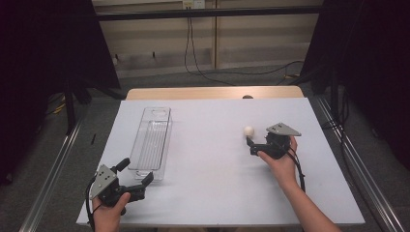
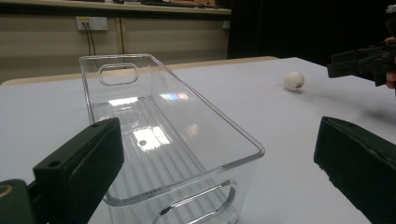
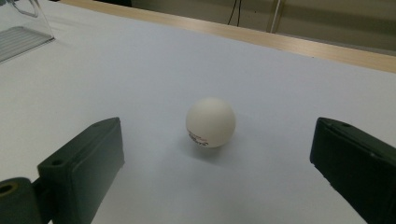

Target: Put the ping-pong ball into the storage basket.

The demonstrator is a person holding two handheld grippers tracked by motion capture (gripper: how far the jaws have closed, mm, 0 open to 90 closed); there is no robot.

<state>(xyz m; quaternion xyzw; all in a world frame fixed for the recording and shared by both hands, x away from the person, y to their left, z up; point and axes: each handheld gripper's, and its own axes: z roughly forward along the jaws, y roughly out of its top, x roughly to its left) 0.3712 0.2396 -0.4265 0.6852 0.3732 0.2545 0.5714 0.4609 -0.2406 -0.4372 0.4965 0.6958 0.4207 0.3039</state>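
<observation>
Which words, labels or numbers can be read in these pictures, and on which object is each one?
None can be read.
White ball: a small dark and red print low on its side, too small and blurred to read.
Clear plastic bin: no text.

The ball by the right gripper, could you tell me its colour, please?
White, with a small dark printed mark; the ball shows best in the right gripper view.

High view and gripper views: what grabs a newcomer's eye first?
The white ping-pong ball alone on the pale table, right in front of the open right gripper. Next, the long clear plastic bin on the table's left, empty, with the open left gripper at its near end.
</observation>
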